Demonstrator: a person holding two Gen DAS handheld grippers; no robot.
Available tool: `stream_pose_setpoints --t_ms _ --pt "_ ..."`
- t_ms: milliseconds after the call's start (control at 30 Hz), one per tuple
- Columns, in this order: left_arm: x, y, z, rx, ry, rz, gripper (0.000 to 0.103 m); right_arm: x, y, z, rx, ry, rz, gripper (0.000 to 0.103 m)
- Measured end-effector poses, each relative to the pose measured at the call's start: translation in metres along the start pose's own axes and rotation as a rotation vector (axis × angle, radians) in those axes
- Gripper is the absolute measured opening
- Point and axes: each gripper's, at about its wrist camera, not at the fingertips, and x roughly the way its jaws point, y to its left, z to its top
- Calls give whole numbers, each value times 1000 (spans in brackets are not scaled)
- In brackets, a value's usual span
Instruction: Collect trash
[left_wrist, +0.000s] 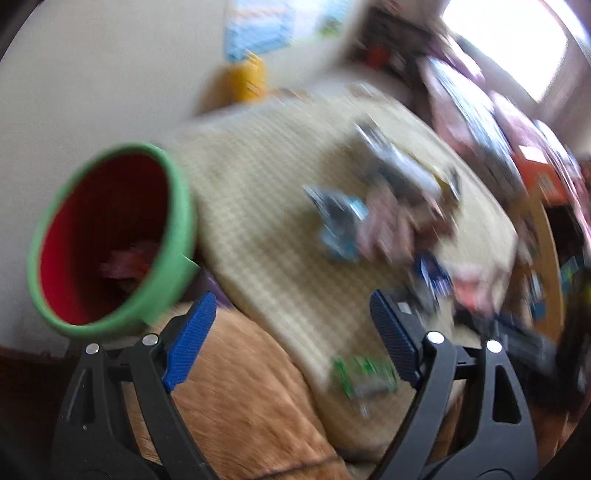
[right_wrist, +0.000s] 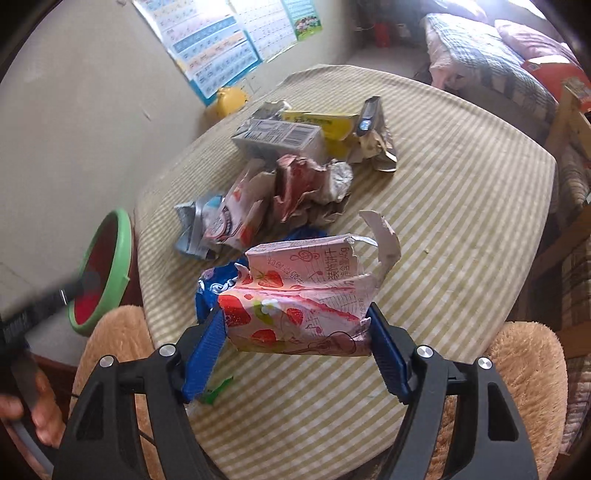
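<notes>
My right gripper (right_wrist: 295, 345) is shut on a torn pink strawberry carton (right_wrist: 299, 295) and holds it above the striped table (right_wrist: 461, 221). A blue wrapper (right_wrist: 214, 284) lies under it. A pile of crumpled cartons and wrappers (right_wrist: 291, 177) lies further back on the table. A green-rimmed red bin (right_wrist: 103, 273) stands at the table's left edge. In the blurred left wrist view, my left gripper (left_wrist: 291, 339) is open and empty, with the bin (left_wrist: 110, 236) at its left holding some reddish trash (left_wrist: 129, 264). A green wrapper (left_wrist: 364, 374) lies near its right finger.
A tan furry cushion (right_wrist: 524, 369) sits at the table's near edge, another at the left (right_wrist: 114, 332). Posters (right_wrist: 221, 40) hang on the wall. A yellow object (right_wrist: 229, 99) stands behind the table. Bedding (right_wrist: 491, 55) and a wooden frame (right_wrist: 569, 122) lie to the right.
</notes>
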Motion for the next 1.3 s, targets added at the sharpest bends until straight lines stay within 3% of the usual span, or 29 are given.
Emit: stream_pose_setpoints --t_ms 133,333,533,667,767,1000,1300 --pt "24 -21 -25 78 128 -47 83 5 0 1 19 7 7 71" --pt "55 -50 -37 173 235 8 83 6 0 -2 29 5 15 71" --pt "70 -66 -44 214 269 41 83 5 -2 -3 44 4 20 71" --pt "72 -66 -45 195 266 41 60 4 -2 -4 45 2 25 71" --pt "68 -53 -43 148 255 22 48 4 -1 -3 45 -1 26 71" --pt "58 -36 -38 85 218 -4 40 3 1 -3 38 -8 29 71" --pt "20 -38 -3 83 -38 49 73 6 5 -4 25 -3 34 72"
